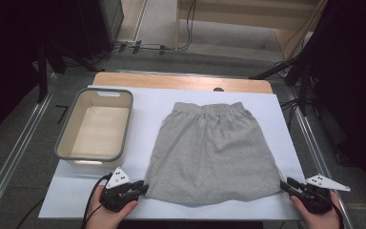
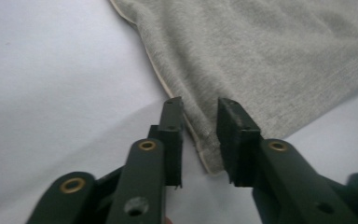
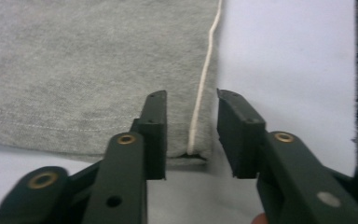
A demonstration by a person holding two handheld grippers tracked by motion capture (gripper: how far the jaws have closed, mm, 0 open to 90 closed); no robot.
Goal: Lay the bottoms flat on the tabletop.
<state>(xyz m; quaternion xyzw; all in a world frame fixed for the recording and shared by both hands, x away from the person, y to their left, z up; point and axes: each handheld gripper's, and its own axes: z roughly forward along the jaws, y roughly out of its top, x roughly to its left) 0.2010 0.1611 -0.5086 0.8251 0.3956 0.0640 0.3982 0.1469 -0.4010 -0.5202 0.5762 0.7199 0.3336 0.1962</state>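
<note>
A pair of grey shorts (image 1: 212, 150) lies flat on the white table cover (image 1: 276, 119), waistband at the far side, hem toward me. My left gripper (image 1: 143, 189) sits at the near left hem corner. Its jaws stand open on either side of that corner of the shorts (image 2: 205, 144), which has a pale side seam. My right gripper (image 1: 286, 185) is at the near right hem corner. Its jaws are open too, with the corner of the shorts (image 3: 186, 140) and its white seam between them.
A beige bin with a grey rim (image 1: 64, 143) stands on the left of the cover, nothing inside it. The wooden table edge (image 1: 181, 81) shows at the far side. Metal rails and cables run along both sides on the floor.
</note>
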